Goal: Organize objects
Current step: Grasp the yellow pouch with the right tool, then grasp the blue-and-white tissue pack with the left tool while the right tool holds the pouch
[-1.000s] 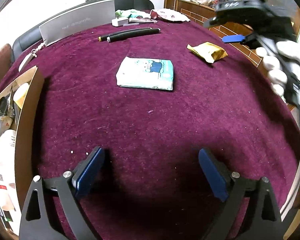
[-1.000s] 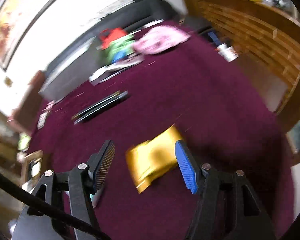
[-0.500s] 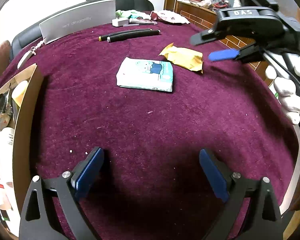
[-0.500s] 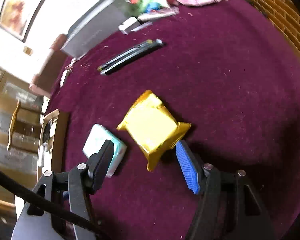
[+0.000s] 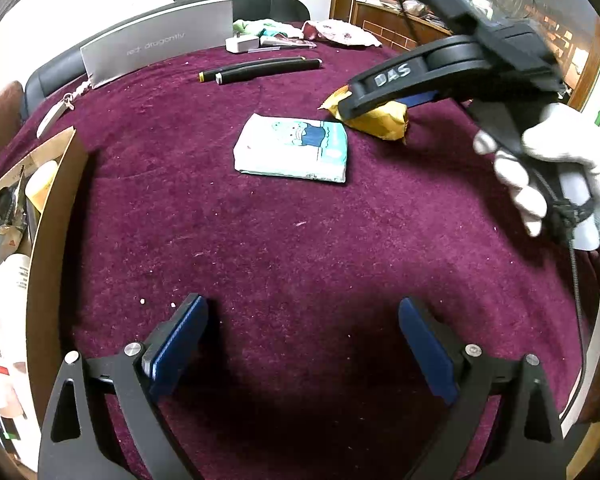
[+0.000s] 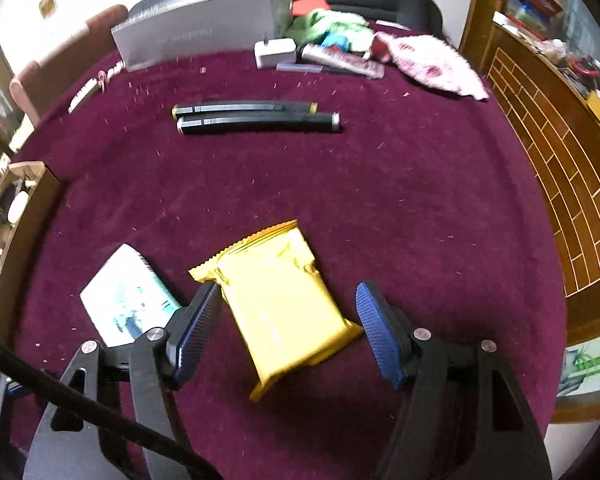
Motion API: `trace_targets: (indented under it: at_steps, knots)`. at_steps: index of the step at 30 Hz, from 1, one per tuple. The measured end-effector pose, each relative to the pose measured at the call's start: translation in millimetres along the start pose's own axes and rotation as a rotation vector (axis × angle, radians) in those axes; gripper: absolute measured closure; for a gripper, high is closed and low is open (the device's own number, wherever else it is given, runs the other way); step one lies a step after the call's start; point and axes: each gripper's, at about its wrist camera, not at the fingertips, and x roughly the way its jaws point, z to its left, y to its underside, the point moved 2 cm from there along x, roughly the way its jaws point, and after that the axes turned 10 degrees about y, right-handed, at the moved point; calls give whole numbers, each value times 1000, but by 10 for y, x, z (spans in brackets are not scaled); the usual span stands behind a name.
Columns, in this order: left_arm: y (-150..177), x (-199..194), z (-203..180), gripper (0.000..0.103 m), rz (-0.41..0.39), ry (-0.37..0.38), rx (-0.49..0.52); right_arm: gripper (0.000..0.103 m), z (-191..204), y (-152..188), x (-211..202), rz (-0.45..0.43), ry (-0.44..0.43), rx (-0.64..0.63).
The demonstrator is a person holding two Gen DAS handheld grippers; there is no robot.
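A yellow snack packet (image 6: 284,300) lies on the maroon table between the open fingers of my right gripper (image 6: 290,332); its left pad (image 6: 198,326) is at the packet's edge, whether touching I cannot tell. In the left wrist view the packet (image 5: 380,120) is partly hidden behind the right gripper (image 5: 384,98). A pale blue tissue pack (image 5: 292,148) lies just left of it, also in the right wrist view (image 6: 128,300). My left gripper (image 5: 302,344) is open and empty, low over the near table.
A cardboard box (image 5: 48,216) with bottles and packets stands at the left edge. Two black pens (image 5: 260,70) lie further back. A grey box (image 5: 156,46), a white charger (image 6: 274,53) and cloths (image 6: 436,66) sit at the far edge.
My right gripper has swung left and down toward the tissue pack; the yellow packet has moved with it and now lies between its open fingers. The left gripper has stayed still.
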Motion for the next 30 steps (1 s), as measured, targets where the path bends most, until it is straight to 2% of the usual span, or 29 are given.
trace_targets:
  at_steps: [2, 3, 4, 5, 7, 11, 17, 19, 21, 22, 24, 27, 30]
  knots:
    - [4, 4, -1, 6, 6, 2, 7, 37, 28, 12, 50, 17, 6, -5]
    - [4, 15, -11, 4, 13, 1, 14, 42, 24, 19, 71, 24, 10, 0]
    - [4, 28, -18, 2, 21, -1, 22, 53, 4, 37, 73, 30, 24, 11]
    - [3, 43, -32, 2, 31, -11, 34, 56, -27, 53, 55, 31, 46, 19]
    - [9, 73, -70, 2, 49, -42, 61, 57, -114, 82, 43, 47, 47, 61]
    - [13, 74, -107, 2, 52, -39, 62, 57, -368, 235, -21, 51, 86, 163]
    - [37, 47, -173, 2, 73, -28, 60, 57, -594, 473, -121, -20, 9, 319]
    - [-16, 15, -137, 2, 59, 13, 4, 57, -639, 519, -135, -57, -16, 373]
    - [-130, -23, -1, 2, 26, 105, -113, 56, -659, 542, -140, -91, -34, 405]
    - [-213, -30, 83, 2, 5, 124, -173, 56, -673, 562, -145, -111, -44, 417]
    - [-375, 2, 202, 2, -29, 87, -204, 56, -674, 570, -146, -129, -56, 426]
    - [-621, 161, 266, 3, -58, -31, -156, 56, -681, 575, -139, -145, -71, 429]
    - [-762, 339, 214, 3, -53, -60, -109, 55, -649, 581, -134, -155, -67, 416]
